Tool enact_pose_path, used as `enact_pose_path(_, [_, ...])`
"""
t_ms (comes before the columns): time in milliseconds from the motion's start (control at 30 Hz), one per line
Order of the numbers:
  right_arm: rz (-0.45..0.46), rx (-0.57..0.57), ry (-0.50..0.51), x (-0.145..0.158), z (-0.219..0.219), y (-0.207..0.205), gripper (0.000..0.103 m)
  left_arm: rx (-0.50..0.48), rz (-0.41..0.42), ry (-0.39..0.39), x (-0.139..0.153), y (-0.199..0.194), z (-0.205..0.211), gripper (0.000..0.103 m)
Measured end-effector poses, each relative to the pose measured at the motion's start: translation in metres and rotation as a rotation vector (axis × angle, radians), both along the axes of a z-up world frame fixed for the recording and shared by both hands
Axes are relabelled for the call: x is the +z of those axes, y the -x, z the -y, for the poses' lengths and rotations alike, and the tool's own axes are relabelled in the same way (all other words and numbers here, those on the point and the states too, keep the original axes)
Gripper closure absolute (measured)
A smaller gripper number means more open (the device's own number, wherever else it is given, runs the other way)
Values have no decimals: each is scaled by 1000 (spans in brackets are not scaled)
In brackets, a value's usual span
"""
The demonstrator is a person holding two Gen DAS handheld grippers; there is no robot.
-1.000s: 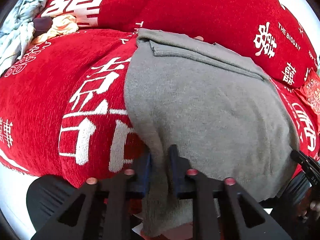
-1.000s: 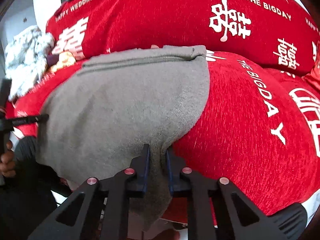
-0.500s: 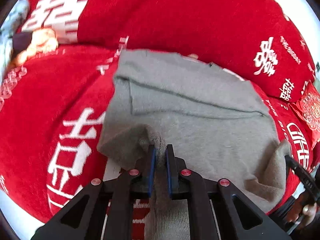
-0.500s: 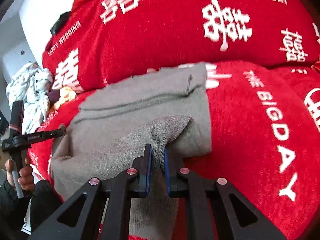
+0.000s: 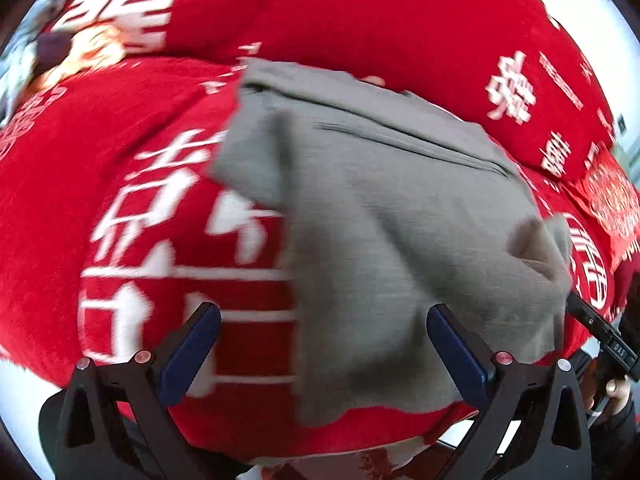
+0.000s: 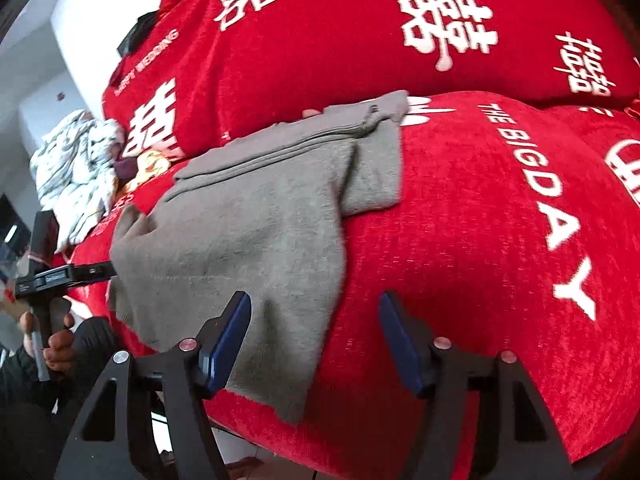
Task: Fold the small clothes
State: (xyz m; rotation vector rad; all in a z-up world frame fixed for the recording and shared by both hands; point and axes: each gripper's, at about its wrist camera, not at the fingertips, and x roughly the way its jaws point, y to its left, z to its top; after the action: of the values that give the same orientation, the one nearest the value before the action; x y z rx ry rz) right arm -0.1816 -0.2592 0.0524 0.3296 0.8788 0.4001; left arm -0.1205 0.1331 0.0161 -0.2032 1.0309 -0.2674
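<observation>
Both grippers hang open over a grey garment lying on a red sofa.

The left gripper (image 5: 320,344) has its blue-padded jaws spread wide and holds nothing; the grey garment (image 5: 384,240) lies between and beyond them, its near hem draped over the front edge of the red sofa cover (image 5: 120,208). The right gripper (image 6: 314,340) is likewise spread wide with nothing in it, its left finger over the garment's (image 6: 256,240) near edge and its right finger over bare red sofa cover (image 6: 480,220). The cloth lies partly doubled over on the seat cushion, with a seamed band along its far edge near the backrest. A bundle of pale clothes (image 6: 76,172) sits at the sofa's far left end.
</observation>
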Motion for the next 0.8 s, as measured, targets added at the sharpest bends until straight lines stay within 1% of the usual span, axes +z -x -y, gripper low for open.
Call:
enact_pose_path(33, [4, 20, -5, -1, -4, -2, 33, -19, 4, 5, 0, -2, 10, 0])
enact_pose_path(67, [10, 40, 9, -2, -10, -3, 33, -32, 6, 4, 0, -3, 16, 3])
enact_pose_path(100, [22, 50, 25, -2, -14, -4, 37, -42, 11, -14, -1, -4, 24, 11])
enact_pose_path(133, [23, 75, 37, -2, -20, -6, 46, -48, 32, -62, 0, -3, 33, 18])
enact_pose_path(167, [4, 100, 37, -4, -23, -8, 81, -61, 45, -88, 2, -1, 38, 41])
enact_pose_path(200, [-14, 113, 36, -5, -26, -10, 90, -74, 55, -108, 4, 1, 41, 67])
enact_pose_path(233, [-6, 117, 38, -4, -27, -8, 90, -82, 52, -112, 6, 4, 41, 78])
enact_pose_path(267, [4, 124, 45, -3, -29, -6, 90, -85, 43, -98, 7, 5, 38, 83])
enact_pose_path(333, [7, 116, 26, -2, -26, -2, 90, -61, 31, -82, 8, 9, 29, 85])
enact_pose_path(367, [10, 105, 2, 0, -23, 1, 90, -53, 29, -79, 9, 10, 26, 90])
enact_pose_path(433, [18, 83, -57, 8, -15, 8, 90, -31, 32, -52, 15, 18, 18, 90])
enact_pose_path(500, [38, 85, -95, 20, -10, 16, 90, -20, 55, -30, 24, 27, 14, 90])
enact_pose_path(600, [98, 101, -105, 47, -8, 29, 90, -18, 118, -2, 47, 39, 14, 91])
enact_pose_path(667, [130, 96, -123, 63, -6, 33, 90, -14, 176, 9, 66, 44, 15, 91])
enact_pose_path(733, [158, 74, -151, 80, -1, 33, 90, 2, 227, 39, 86, 47, 11, 91])
enact_pose_path(800, [180, 40, -190, 94, 5, 30, 90, 24, 258, 64, 100, 45, 7, 91])
